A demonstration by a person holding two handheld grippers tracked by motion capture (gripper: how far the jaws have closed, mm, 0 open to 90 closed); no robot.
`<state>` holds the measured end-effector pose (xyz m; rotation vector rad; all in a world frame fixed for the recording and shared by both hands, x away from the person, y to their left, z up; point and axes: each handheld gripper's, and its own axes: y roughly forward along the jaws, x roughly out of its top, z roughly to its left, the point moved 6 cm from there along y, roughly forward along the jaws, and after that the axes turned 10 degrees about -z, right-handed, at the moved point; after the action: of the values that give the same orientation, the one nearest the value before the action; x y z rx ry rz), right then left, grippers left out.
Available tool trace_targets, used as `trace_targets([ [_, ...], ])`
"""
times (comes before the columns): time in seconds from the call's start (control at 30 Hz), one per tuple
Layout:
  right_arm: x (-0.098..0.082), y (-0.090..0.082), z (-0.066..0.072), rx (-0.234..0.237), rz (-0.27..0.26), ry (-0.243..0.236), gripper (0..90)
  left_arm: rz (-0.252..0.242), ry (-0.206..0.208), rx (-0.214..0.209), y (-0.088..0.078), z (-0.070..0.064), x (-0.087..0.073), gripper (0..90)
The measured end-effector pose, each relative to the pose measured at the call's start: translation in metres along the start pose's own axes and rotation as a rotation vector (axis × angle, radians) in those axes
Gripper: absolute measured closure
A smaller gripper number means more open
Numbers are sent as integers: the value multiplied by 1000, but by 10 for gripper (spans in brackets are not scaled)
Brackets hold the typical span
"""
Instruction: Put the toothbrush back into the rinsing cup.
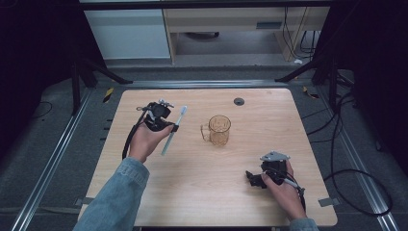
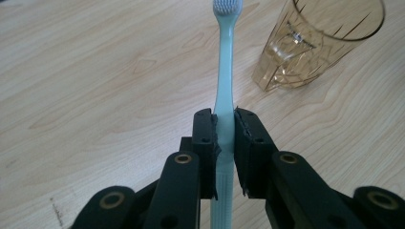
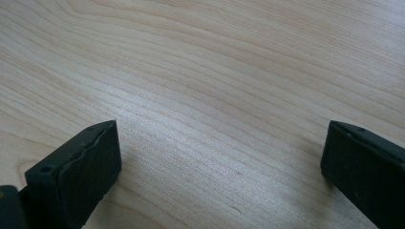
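Note:
My left gripper (image 1: pixel 172 128) is shut on a pale green toothbrush (image 1: pixel 174 129), held off the table to the left of the cup. Seen from the left gripper view, the toothbrush (image 2: pixel 224 81) is pinched at mid handle by the left gripper (image 2: pixel 224 136), its white bristle head pointing away. An amber see-through cup (image 1: pixel 219 130) with a handle stands upright mid-table; in the left gripper view the cup (image 2: pixel 315 43) is ahead to the right. My right gripper (image 1: pixel 251 177) rests low near the front right of the table, open. In its own view the right gripper (image 3: pixel 219 157) has wide-apart jaws over bare wood.
The light wooden table (image 1: pixel 260 115) has a small dark round grommet (image 1: pixel 239 101) near its far edge. Black stand legs and cables lie on the floor around the table, and cabinets stand beyond it.

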<state>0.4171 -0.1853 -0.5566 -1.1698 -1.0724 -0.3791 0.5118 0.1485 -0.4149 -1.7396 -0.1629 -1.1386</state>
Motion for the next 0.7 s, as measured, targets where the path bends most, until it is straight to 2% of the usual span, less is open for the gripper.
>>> trace_targets([
  [0.17, 0, 0, 0, 0, 0, 0, 3, -74, 11, 15, -2, -7, 7, 787],
  [0.3, 0, 0, 0, 0, 0, 0, 3, -136, 43, 60, -5, -14, 12, 787],
  [0.43, 0, 0, 0, 1, 0, 0, 3, -205, 40, 82, -7, -22, 18, 786],
  [0.6, 0, 0, 0, 1, 1, 1, 4, -241, 44, 108, -6, -30, 21, 787],
  [0.7, 0, 0, 0, 1, 1, 1, 3, -264, 29, 118, -6, -34, 22, 787],
])
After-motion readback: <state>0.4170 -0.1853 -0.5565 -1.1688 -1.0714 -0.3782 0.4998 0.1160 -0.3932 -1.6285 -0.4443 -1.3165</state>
